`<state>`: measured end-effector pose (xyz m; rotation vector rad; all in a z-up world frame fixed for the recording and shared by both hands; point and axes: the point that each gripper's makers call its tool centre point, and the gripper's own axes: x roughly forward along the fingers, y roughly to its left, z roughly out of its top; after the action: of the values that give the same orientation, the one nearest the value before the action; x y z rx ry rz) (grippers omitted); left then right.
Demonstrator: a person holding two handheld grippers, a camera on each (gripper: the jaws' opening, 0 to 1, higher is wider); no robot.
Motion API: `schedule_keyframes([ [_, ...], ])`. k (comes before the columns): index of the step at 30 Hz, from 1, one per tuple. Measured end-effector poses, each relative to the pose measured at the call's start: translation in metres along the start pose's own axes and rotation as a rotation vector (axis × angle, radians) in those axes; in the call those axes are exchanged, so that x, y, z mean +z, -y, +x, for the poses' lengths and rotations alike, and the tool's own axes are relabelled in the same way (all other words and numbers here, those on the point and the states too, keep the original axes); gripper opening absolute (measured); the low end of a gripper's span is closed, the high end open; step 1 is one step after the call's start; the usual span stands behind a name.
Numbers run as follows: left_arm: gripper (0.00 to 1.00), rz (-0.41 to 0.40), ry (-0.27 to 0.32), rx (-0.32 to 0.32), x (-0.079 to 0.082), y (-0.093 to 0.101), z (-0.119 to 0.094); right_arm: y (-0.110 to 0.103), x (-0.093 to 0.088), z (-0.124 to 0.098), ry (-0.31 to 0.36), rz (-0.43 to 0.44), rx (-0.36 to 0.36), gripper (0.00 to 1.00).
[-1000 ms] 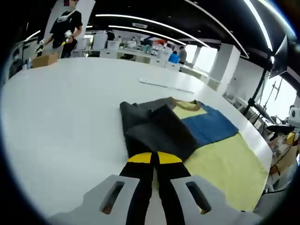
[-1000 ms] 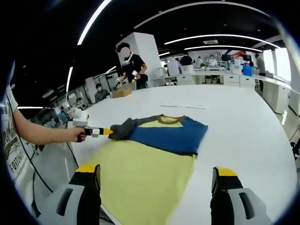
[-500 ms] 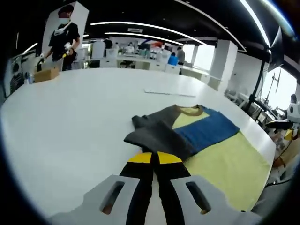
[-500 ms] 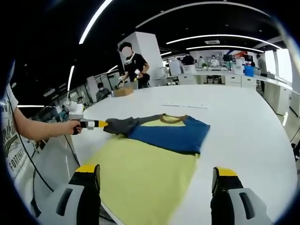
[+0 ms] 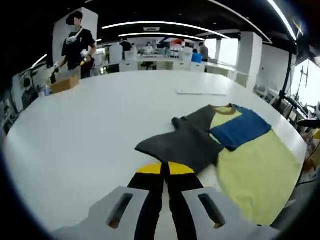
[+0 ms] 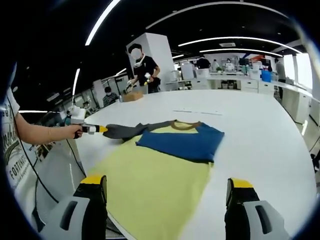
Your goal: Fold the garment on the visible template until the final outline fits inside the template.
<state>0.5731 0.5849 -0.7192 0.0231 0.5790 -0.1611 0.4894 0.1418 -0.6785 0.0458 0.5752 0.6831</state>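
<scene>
While the shirt (image 6: 165, 160) lies mostly flat on the white table (image 5: 90, 115), folding looks barely begun: one blue sleeve (image 6: 182, 142) is already laid across the chest, the grey sleeve (image 5: 187, 145) is stretched outward, not folded in. No template outline can be made out under the cloth, so fit can't be judged; body folds and the grey sleeve are likely left. Left gripper (image 5: 165, 169) has its jaws clenched together on the grey sleeve edge, seen from the right gripper view at the sleeve tip (image 6: 100, 129). Right gripper (image 6: 167, 192) is released, jaws wide apart, hovering over the yellow hem, touching nothing. Shirt's long axis runs hem-to-collar (image 6: 186, 123), collar pointing away from the right gripper, hem near the table edge.
</scene>
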Motion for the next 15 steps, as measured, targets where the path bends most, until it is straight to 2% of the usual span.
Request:
schedule_keyframes([
  [3,0.00,0.026,-0.020,0.032,-0.005,-0.009,-0.005,-0.002,-0.001,0.001,-0.007,-0.006,0.003,0.99],
  [9,0.00,0.004,-0.034,0.094,-0.013,-0.030,-0.013,-0.003,-0.002,0.001,-0.011,-0.005,0.002,0.99],
  [12,0.00,0.035,-0.049,0.131,-0.020,-0.041,-0.017,-0.004,-0.002,0.000,-0.012,-0.005,0.001,0.99],
  [15,0.00,0.027,-0.059,0.164,-0.027,-0.051,-0.023,-0.004,-0.002,0.000,-0.014,-0.004,-0.002,0.99],
])
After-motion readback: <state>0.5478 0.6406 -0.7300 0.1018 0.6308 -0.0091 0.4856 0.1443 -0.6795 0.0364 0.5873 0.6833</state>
